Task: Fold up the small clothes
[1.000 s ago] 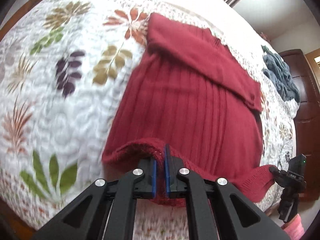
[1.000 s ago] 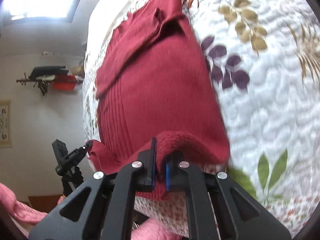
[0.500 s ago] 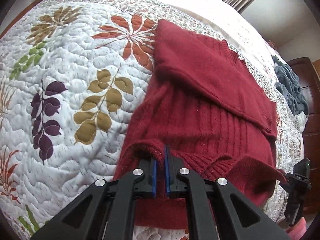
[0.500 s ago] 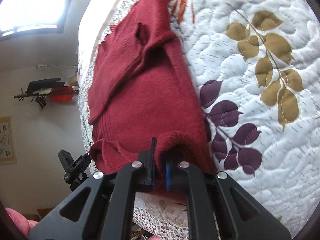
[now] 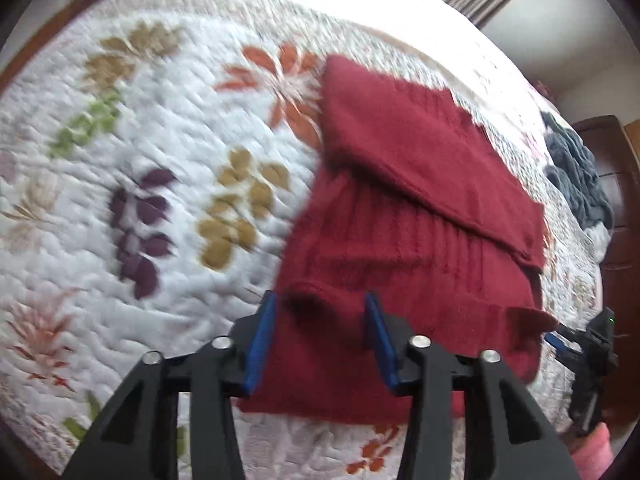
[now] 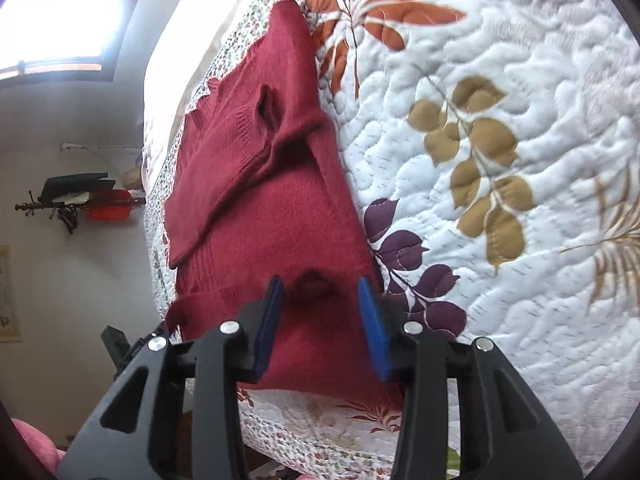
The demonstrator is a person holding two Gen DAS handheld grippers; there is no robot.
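your left gripper (image 5: 322,336) is wide open, its blue pads (image 5: 260,344) standing on each side of the folded hem of the dark red knitted sweater (image 5: 420,216), and it holds nothing. your right gripper (image 6: 320,320) is also wide open and empty, with the other corner of the same hem lying between its pads (image 6: 374,328). the sweater (image 6: 260,200) lies on the white quilt (image 5: 140,180) with coloured leaf prints, near the edge of the bed. its lower part is turned up over the body, and one sleeve (image 5: 400,148) is laid across the chest. in the left wrist view the picture is a little blurred. a grey-blue cloth (image 5: 576,176) lies on the far side of the bed, well apart from the sweater.
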